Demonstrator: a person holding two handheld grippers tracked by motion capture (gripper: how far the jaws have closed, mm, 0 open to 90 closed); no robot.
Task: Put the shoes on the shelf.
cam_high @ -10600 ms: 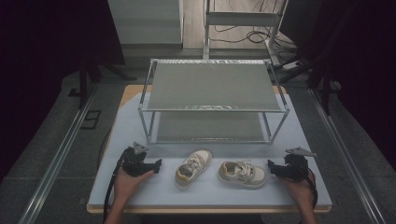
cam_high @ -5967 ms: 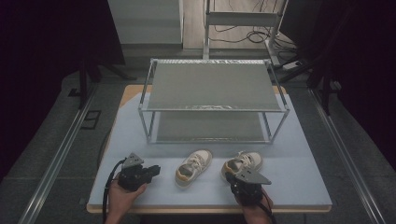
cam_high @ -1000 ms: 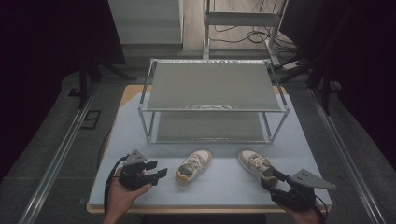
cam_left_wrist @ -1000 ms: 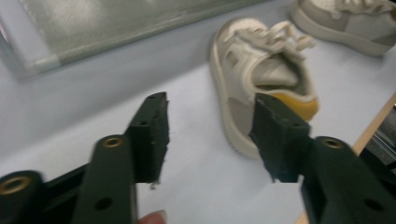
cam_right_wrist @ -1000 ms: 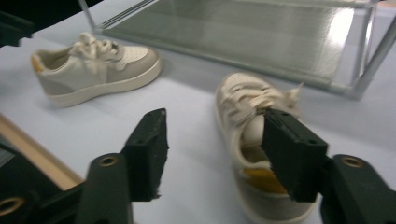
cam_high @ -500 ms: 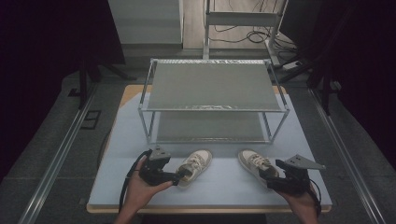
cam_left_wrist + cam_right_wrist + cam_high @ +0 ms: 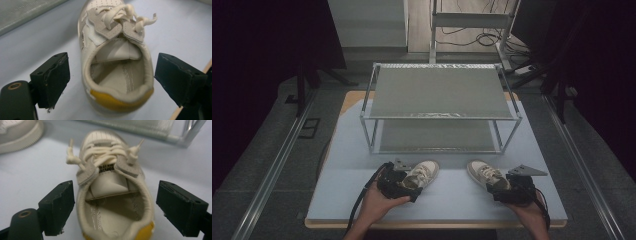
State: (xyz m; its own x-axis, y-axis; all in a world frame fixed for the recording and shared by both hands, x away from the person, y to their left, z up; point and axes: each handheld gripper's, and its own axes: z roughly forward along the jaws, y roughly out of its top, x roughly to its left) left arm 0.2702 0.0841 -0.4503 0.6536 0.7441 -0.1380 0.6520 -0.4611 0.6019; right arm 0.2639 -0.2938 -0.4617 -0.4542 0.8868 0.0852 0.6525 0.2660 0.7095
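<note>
Jaws of L gripper (image 7: 110, 82) & R gripper (image 7: 115, 207) just opened wide, straddling shoe heels; rack (image 7: 439, 92) in high view.

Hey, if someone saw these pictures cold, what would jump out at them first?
Two small cream shoes with yellow heel tabs sit near the front of the pale blue table, the left shoe and the right shoe. Each heel lies between open tongs: the left tongs and the right tongs have just been opening and straddle the heels without pressing. Behind stands a two-tier metal rack.
</note>
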